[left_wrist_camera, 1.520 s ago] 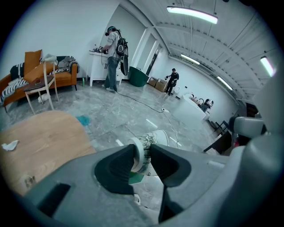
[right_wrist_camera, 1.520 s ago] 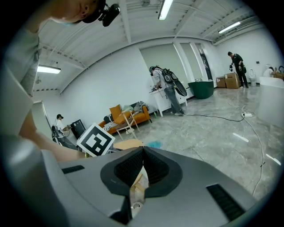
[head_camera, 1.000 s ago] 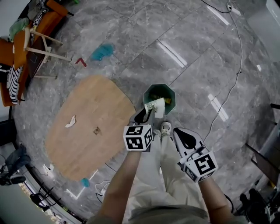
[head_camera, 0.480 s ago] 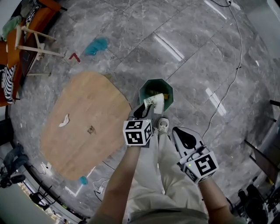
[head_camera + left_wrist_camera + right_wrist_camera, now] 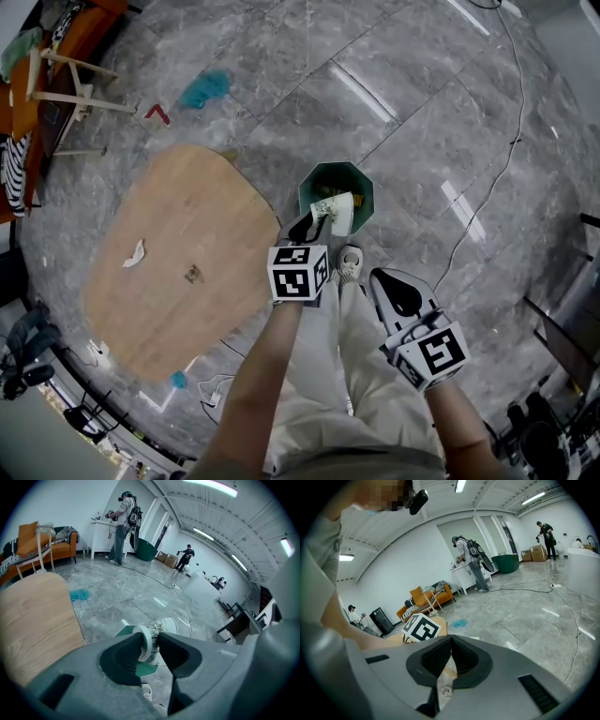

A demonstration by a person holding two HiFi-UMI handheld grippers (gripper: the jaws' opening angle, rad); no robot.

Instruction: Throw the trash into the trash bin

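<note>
Left gripper (image 5: 314,225) clamped on paper cup (image 5: 337,214), jaws part-closed across its rim; cup hangs over near edge of green trash bin (image 5: 319,178). Let go here and, likely, cup clips rim and rolls off by your shoe (image 5: 350,264). Right gripper (image 5: 397,295) closed, empty. Wooden table (image 5: 178,281) left, paper scrap (image 5: 134,253) on it; bin mouth unobstructed.

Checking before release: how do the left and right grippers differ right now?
The left gripper is clamped on the rim of a paper cup; the right gripper is shut on nothing. The left reaches to the green bin; the right hangs back from it. Both point downward.
</note>
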